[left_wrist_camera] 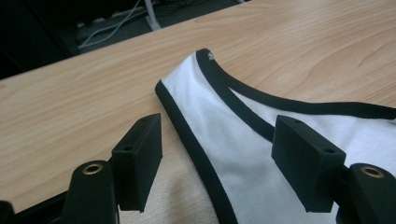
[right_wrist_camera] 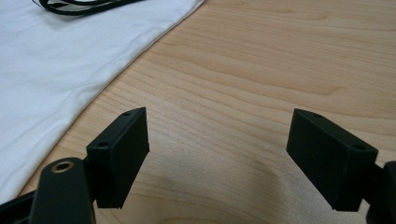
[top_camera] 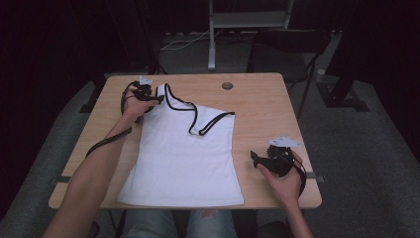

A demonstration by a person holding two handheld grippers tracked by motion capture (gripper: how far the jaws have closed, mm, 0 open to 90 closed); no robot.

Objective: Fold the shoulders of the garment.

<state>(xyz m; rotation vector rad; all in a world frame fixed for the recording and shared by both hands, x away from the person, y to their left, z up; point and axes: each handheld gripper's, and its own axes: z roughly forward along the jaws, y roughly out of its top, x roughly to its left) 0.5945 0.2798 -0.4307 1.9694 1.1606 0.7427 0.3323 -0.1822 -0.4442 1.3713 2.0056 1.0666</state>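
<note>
Near you the white tank top lies flat and unfolded on the counter, your left gripper open astride its far-left shoulder strap, your right gripper open over bare wood, so folding is all ahead.

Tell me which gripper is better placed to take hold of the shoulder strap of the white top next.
The left gripper. Its open jaws already straddle the black-trimmed strap of the white top. The right gripper is open over bare table, beside the top's side edge, far from the straps.

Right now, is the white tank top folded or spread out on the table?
Mostly spread: the white tank top lies flat on the table, hem toward the person, but its right shoulder strap is flipped inward.
</note>
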